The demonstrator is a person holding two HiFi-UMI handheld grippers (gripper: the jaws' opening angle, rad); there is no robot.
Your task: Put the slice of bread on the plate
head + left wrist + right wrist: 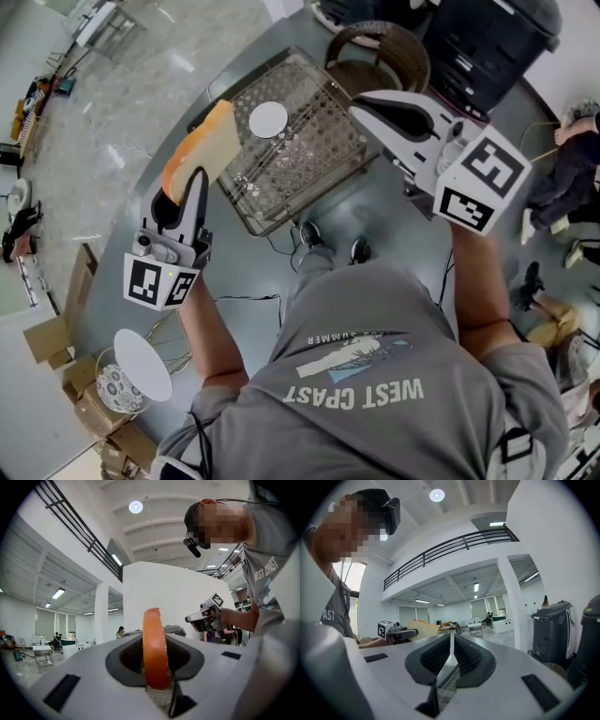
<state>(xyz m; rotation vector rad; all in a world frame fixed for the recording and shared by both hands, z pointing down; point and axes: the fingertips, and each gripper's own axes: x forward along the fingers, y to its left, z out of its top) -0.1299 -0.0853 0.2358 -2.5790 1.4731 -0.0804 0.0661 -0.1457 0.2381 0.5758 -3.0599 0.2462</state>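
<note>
Head view. Slice of bread (204, 148): held in the left claw (195, 183), which grips its lower edge. The slice stands up and tilts away over the near-left corner of the wire-mesh worktop (323, 173), touching nothing else. Plate (268, 119): small, white and bare, lying on the mesh just beyond and to the right of the slice. The slice is probably carried high so it clears the raised rim of the worktop before it comes down. Right claw (367, 108): hangs over the far right side of the mesh, well apart from both bread and plate. It is likely kept there so the path to the plate is free.

Left gripper view. Bread seen edge-on, its orange crust upright between the two dark pads. The claw is narrow and closed on the slice, with the pads against its flat faces. Gripping the faces seems meant to stop a soft, thin slice from folding or slipping. The claw points level, so the slice would need tipping flat to lie on the plate.

Right gripper view. Pads drawn together with nothing between them, so the claw is closed and empty. The left claw and its bread show at left, with a dark bin (551, 627) at right. This hand appears to have no part in the carry.
</note>
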